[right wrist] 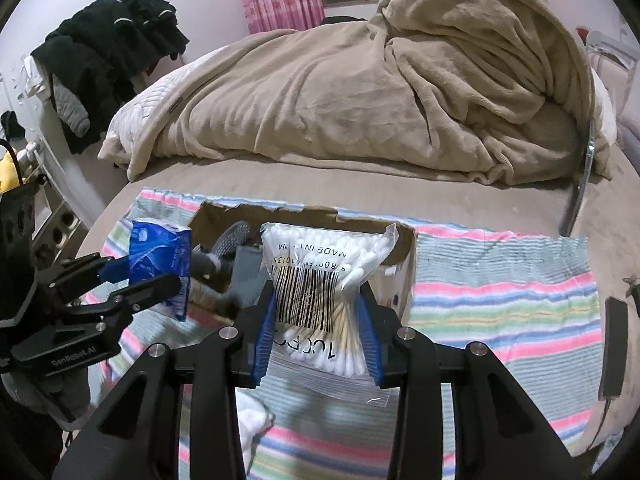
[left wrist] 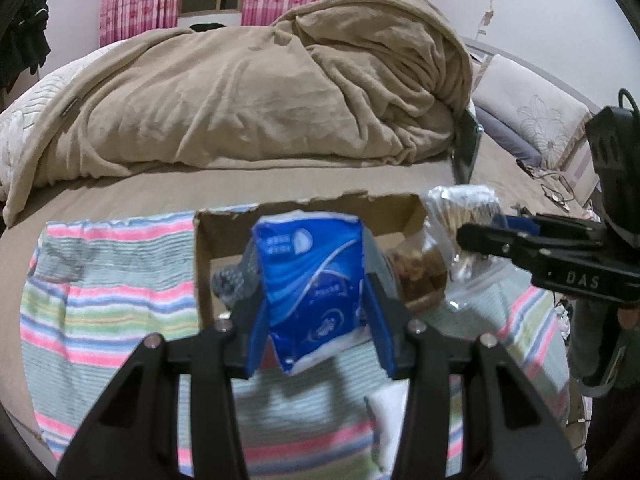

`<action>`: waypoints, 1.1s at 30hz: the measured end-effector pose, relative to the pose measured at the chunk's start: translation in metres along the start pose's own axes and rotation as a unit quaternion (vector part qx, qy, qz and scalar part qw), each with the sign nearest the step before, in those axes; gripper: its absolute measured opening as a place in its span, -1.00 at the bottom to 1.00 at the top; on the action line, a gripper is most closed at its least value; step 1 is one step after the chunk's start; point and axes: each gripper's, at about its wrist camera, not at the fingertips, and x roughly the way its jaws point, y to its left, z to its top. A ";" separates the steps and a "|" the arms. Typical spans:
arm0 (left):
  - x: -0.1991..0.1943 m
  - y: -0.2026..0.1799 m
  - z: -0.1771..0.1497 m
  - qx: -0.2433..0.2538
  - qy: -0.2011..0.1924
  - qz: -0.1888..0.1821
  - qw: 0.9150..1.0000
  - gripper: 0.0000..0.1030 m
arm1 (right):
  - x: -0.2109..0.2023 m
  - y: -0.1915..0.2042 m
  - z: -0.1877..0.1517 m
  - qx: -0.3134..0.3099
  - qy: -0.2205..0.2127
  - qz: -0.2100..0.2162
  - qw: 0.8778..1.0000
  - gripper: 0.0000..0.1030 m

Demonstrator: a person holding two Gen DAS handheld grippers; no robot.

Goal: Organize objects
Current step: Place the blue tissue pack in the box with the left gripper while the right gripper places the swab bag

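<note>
My left gripper (left wrist: pixel 316 312) is shut on a blue tissue pack (left wrist: pixel 312 276) and holds it above the near edge of an open cardboard box (left wrist: pixel 224 236). My right gripper (right wrist: pixel 318 320) is shut on a clear bag of cotton swabs (right wrist: pixel 320 280) with a barcode, held over the same box (right wrist: pixel 400 248). In the right wrist view the left gripper (right wrist: pixel 132 280) with the tissue pack (right wrist: pixel 160 260) is at the left of the box. In the left wrist view the right gripper (left wrist: pixel 480 236) holds the swab bag (left wrist: pixel 460 208) at the box's right. Grey items (right wrist: pixel 232 256) lie inside the box.
The box stands on a striped towel (left wrist: pixel 112 280) spread over a bed (left wrist: pixel 120 188). A bunched beige blanket (left wrist: pixel 260 92) lies behind it. A white cloth (right wrist: pixel 252 420) lies on the towel near me. Dark clothes (right wrist: pixel 108 40) hang at the left wall. A pillow (left wrist: pixel 532 116) is at the right.
</note>
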 end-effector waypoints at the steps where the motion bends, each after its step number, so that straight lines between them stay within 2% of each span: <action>1: 0.004 0.000 0.002 0.000 0.000 0.000 1.000 -0.13 | 0.003 -0.001 0.002 0.000 0.000 0.001 1.000 -0.23; 13: 0.054 0.004 0.016 -0.004 0.017 -0.005 1.000 -0.13 | 0.044 -0.005 0.019 -0.001 0.009 0.013 1.000 -0.23; 28: 0.104 0.014 0.015 0.003 0.051 -0.007 0.999 -0.11 | 0.091 -0.011 0.013 0.020 0.032 0.024 0.999 -0.24; 31: 0.109 0.016 0.014 0.002 0.056 0.000 0.998 -0.05 | 0.096 -0.014 0.013 0.028 0.034 0.026 0.999 -0.23; 33: 0.107 0.016 0.013 0.000 0.056 0.003 0.998 0.08 | 0.096 -0.016 0.014 0.033 0.031 0.028 0.999 -0.22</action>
